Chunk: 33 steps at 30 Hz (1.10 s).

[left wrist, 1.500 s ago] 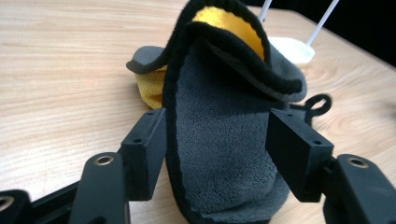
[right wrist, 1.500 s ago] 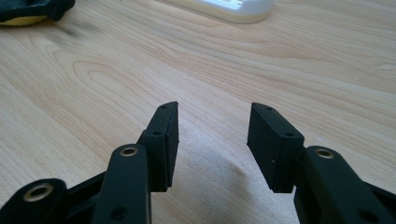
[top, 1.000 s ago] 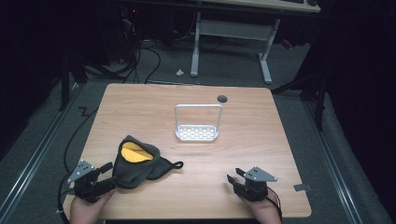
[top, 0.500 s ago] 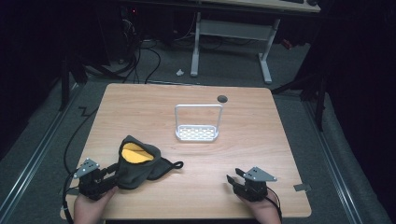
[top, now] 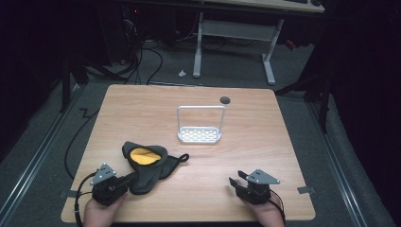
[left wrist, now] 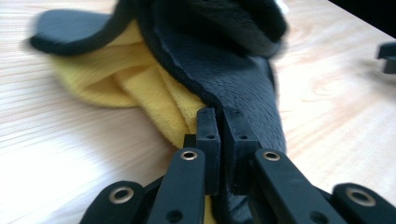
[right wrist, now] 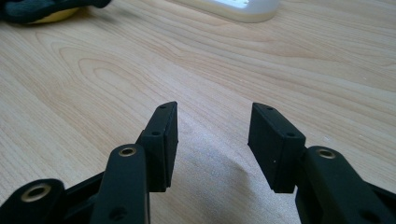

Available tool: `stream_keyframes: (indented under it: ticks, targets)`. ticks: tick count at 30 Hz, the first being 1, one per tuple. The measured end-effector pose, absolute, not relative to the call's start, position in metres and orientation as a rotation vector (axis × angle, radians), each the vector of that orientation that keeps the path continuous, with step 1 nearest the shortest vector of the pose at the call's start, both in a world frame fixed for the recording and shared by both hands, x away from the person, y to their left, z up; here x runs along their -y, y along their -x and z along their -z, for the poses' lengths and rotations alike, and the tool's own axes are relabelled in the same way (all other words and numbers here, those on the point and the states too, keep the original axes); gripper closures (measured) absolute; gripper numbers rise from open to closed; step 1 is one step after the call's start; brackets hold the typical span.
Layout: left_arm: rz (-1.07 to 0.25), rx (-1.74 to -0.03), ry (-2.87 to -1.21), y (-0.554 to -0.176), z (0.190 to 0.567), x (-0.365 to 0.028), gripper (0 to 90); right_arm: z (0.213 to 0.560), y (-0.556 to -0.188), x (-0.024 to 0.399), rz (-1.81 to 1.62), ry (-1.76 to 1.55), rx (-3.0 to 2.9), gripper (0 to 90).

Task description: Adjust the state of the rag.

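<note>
Your left gripper just clamped that floppy black pouch by its edge; soft stuff, so it'll sag. Right gripper jaws gape empty.

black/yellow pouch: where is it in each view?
High view: pouch lower left on the table, at the left tongs.
Left gripper view: centre and top, its edge pinched in the tongs.
Right gripper view: top-left corner.
Shared landmark: white rack.
</note>
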State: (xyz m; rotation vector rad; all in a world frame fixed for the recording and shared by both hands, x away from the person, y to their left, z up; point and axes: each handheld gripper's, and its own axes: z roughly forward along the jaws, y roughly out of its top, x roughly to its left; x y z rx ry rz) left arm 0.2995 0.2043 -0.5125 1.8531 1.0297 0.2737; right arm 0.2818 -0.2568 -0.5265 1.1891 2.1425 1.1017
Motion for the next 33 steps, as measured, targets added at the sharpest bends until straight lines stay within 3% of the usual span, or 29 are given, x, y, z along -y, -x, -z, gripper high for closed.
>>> stream_keyframes:
  ticks: [12,22,29,33]
  targets:
    - [-0.209,-0.85,-1.991,-0.297,0.518,-0.114,85.6,0.526,-0.281,0.257,-1.102,-1.182,-2.141,53.0]
    - [-0.189,-0.824,-1.985,-0.31,0.518,-0.074,85.4,0.526,-0.28,0.26,-1.107,-1.187,-2.134,53.0]
    - [-0.157,-0.792,-1.937,-0.302,0.503,-0.092,59.3,0.526,-0.28,0.26,-1.107,-1.19,-2.132,53.0]
    - [-0.196,-0.801,-1.916,-0.292,0.493,-0.117,52.4,0.526,-0.28,0.259,-1.104,-1.189,-2.136,52.7]
